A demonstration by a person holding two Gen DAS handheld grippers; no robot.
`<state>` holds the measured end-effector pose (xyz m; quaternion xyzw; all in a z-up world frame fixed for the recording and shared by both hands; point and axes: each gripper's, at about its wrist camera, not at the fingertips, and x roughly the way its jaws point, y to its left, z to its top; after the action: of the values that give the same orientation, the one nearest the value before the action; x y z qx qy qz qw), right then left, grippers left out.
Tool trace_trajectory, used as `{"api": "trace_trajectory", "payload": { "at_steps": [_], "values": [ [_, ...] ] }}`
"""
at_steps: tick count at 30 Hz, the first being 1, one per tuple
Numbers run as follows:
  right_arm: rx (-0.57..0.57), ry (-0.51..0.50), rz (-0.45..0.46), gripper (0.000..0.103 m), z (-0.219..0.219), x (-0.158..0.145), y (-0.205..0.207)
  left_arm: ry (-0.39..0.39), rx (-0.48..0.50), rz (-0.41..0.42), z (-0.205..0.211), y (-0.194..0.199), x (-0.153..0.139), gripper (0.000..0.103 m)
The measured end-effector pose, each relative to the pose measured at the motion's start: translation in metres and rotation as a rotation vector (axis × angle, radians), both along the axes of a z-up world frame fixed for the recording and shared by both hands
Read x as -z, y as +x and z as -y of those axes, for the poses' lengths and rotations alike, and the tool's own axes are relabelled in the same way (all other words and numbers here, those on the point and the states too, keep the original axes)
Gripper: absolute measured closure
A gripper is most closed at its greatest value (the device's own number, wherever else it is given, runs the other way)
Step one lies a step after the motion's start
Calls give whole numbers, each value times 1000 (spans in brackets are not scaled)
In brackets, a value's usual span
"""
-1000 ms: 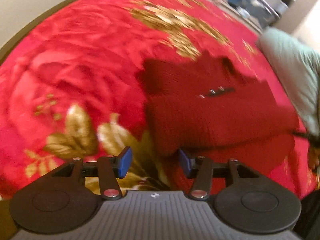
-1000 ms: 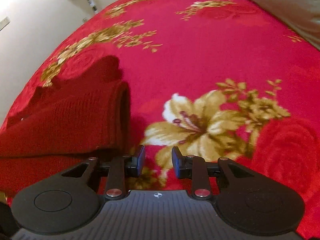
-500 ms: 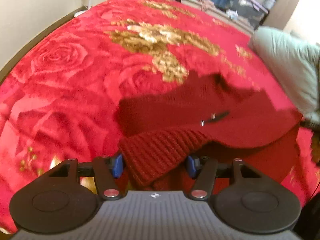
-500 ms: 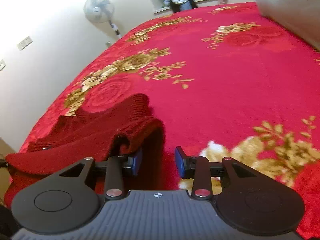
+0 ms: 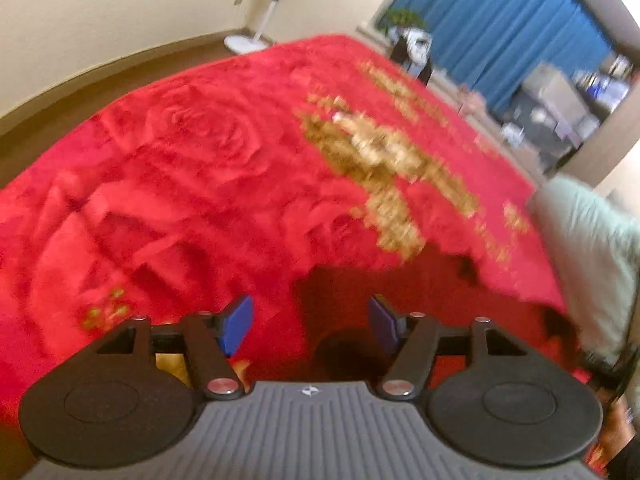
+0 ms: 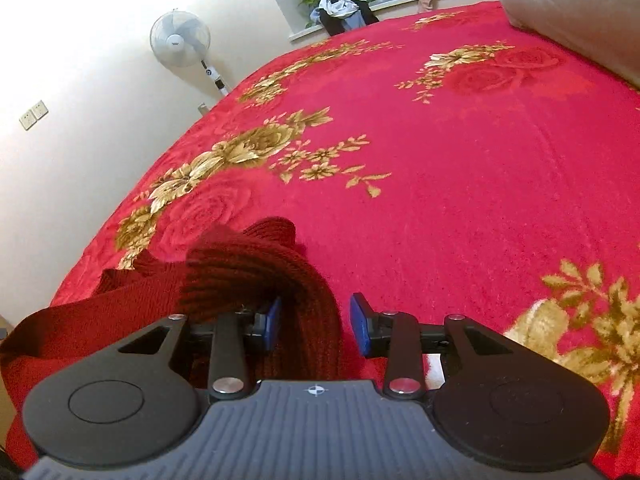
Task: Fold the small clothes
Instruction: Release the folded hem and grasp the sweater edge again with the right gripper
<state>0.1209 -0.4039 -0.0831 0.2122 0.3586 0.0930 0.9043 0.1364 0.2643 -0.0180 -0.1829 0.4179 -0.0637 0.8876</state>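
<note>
We see both tongs wide open: right tongs [image 6: 314,322] straddle the sweater [image 6: 256,272] bunched on the bed [image 6: 460,184]; left tongs [image 5: 310,322], blurry, seemingly hover over it.

No legible text, label, brand or number on anything in view.

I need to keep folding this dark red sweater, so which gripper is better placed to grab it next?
Right, probably. The right gripper has ribbed folds of the dark red sweater already between its open jaws. The left gripper is open too, but its view is blurred, with only the garment's edge near one side.
</note>
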Motion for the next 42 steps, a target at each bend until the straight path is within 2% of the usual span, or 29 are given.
{"api": "trace_trajectory", "payload": {
  "at_steps": [4, 8, 10, 12, 16, 18, 20, 21, 22, 23, 24, 27, 29, 31, 33, 36, 39, 42],
  "values": [
    [-4, 12, -11, 65, -1, 1, -1, 109, 69, -89, 9, -5, 20, 34],
    [-25, 2, -15, 64, -4, 1, 1, 200, 214, -75, 42, -1, 28, 29],
    [-21, 9, -16, 63, -4, 2, 1, 246, 250, -48, 59, 3, 27, 29],
    [-18, 17, -18, 63, -4, 4, 1, 262, 245, -15, 70, 8, 23, 29],
    [-22, 15, -9, 63, -4, 4, 1, 252, 187, 40, 73, 18, 16, 30],
    [-25, 21, -2, 62, -4, 4, 2, 250, 175, 53, 74, 21, 12, 40],
    [-34, 33, 9, 62, -4, 4, 3, 252, 196, 61, 78, 27, 12, 75],
    [-37, 38, 15, 64, -4, 3, 4, 259, 207, 66, 80, 28, 9, 83],
    [-33, 43, 25, 71, -3, 2, 4, 274, 214, 77, 81, 28, 9, 87],
    [-28, 58, 36, 86, -1, 1, 5, 289, 205, 92, 81, 28, 8, 89],
    [-26, 75, 42, 92, 0, 1, 6, 287, 177, 114, 77, 27, 4, 89],
    [14, 174, 105, 92, 10, -5, 4, 195, 62, 145, 56, 27, -4, 90],
    [38, 224, 110, 92, 13, -6, 5, 191, 23, 84, 51, 34, 3, 90],
    [76, 144, 7, 92, 9, 2, 14, 220, 38, 1, 56, 39, 14, 90],
    [77, 114, -44, 92, 5, 14, 16, 217, 41, -14, 58, 41, 15, 89],
    [69, 87, -23, 92, 1, 9, 15, 158, 31, -28, 53, 41, 16, 87],
    [67, 85, -17, 92, -1, 7, 17, 165, 32, -39, 52, 40, 20, 88],
    [65, 59, 32, 93, -5, 1, 15, 197, 30, 36, 53, 33, 10, 92]
  ]
}}
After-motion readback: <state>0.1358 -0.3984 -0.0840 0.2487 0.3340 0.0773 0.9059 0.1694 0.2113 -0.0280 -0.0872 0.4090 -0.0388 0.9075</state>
